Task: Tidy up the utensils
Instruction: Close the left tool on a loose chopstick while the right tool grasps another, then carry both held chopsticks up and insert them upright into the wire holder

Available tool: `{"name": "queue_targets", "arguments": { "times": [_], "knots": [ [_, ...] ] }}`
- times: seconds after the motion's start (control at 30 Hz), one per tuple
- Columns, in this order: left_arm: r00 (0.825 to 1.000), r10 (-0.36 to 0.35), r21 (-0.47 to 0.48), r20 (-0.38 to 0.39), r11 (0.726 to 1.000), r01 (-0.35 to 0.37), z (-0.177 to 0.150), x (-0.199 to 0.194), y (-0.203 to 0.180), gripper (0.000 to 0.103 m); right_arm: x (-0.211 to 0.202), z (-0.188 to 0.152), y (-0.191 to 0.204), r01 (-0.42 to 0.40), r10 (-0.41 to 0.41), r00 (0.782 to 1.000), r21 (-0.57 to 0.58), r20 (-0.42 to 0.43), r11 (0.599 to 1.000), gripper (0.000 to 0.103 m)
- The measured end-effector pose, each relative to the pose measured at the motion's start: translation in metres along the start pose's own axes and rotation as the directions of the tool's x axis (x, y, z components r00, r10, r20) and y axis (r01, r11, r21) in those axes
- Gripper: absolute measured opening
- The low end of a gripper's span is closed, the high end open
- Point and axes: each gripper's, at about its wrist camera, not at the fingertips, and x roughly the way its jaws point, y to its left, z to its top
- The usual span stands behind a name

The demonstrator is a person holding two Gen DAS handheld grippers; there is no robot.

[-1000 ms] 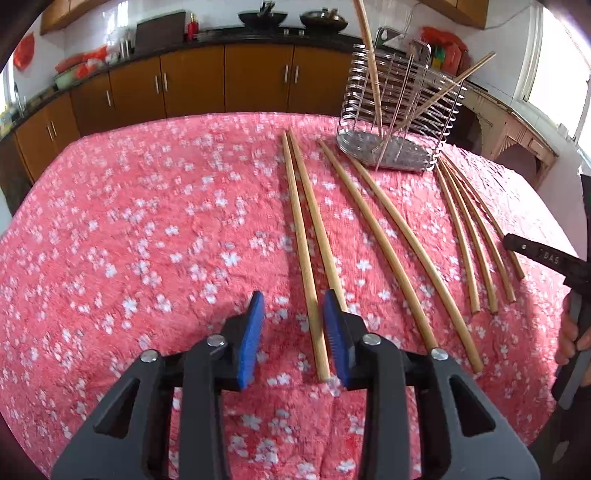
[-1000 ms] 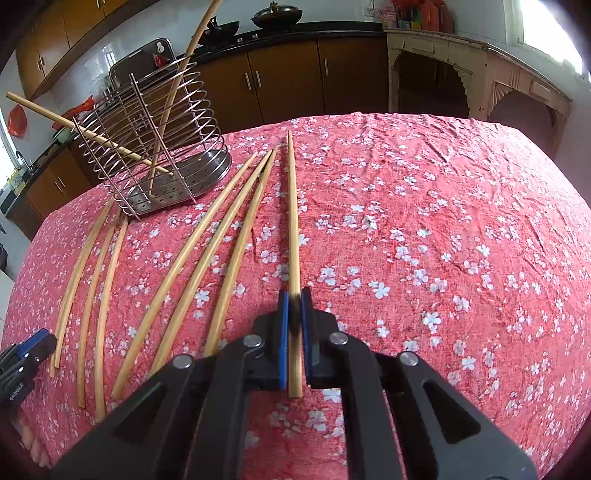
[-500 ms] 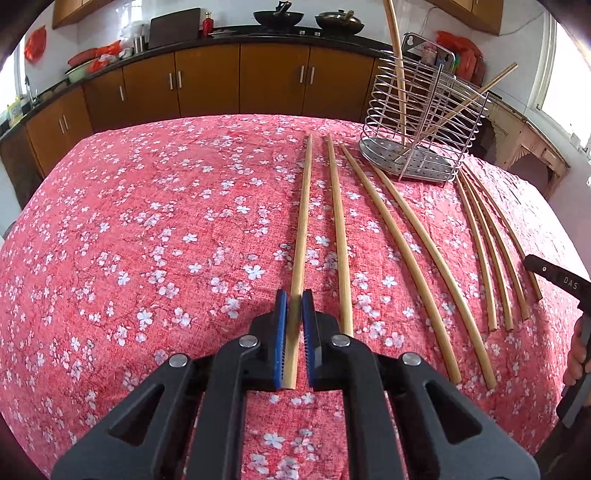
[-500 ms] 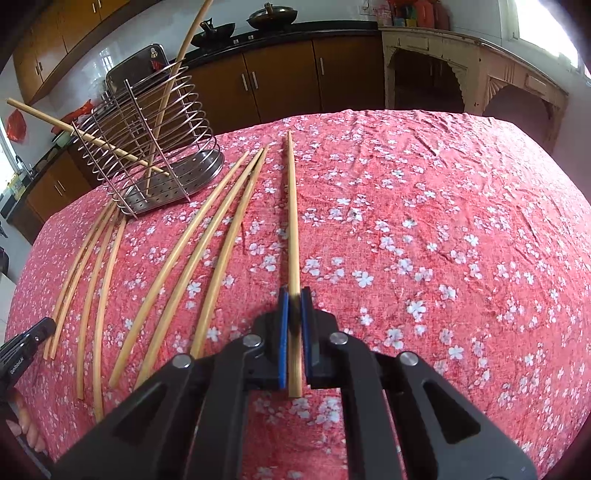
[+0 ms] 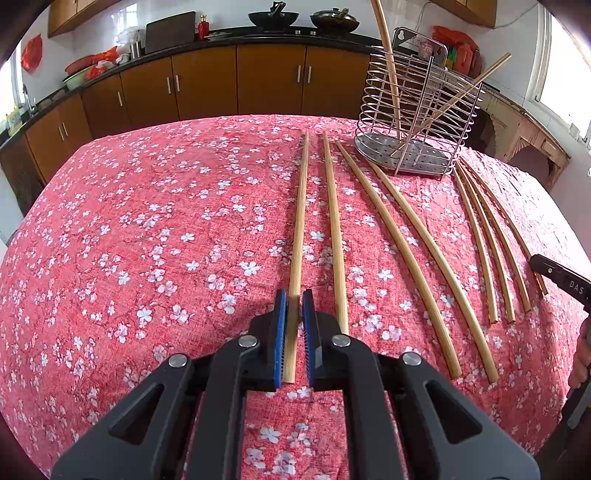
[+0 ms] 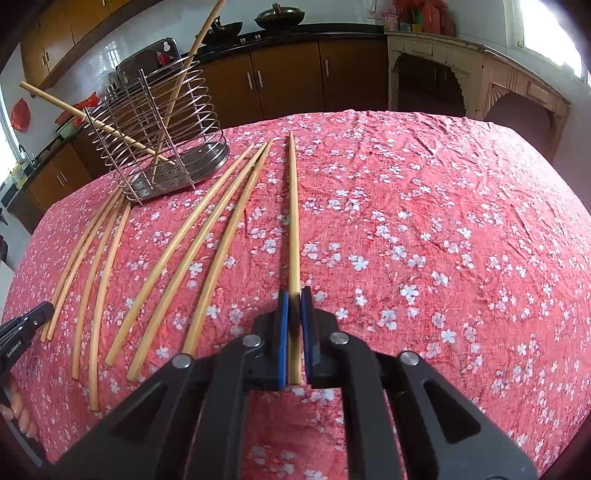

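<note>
My left tongs [image 5: 294,332] and right tongs [image 6: 294,332] each pinch a chopstick [image 5: 300,221] [image 6: 293,221] running toward twelve o'clock.

Counter cloth [image 5: 147,258]: coral-red, printed all over with small white blossoms. Chopsticks [image 5: 299,221]: pale straw-yellow bamboo, unpatterned. Utensil rack [image 5: 417,110]: bright silver wire, perforated silver base. Left tongs [image 5: 293,306]: matte black body, blue ribbed pads, silver rivets. Right tongs [image 6: 293,304]: same black, blue pads. Cabinets [image 5: 221,85]: orange-brown doors, silver handles, black top. Wall tiles [image 5: 221,14]: white.
</note>
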Motion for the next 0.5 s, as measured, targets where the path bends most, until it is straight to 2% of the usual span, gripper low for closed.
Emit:
{"name": "queue_targets", "arguments": {
  "times": [0.5],
  "knots": [
    [1.000, -0.006, -0.012, -0.003, 1.000, 0.006, 0.0019, -0.0001, 0.0033, 0.007, -0.0078, -0.0027, -0.0005, -0.001, 0.001, 1.000, -0.013, 0.024, 1.000, 0.008]
  ]
}}
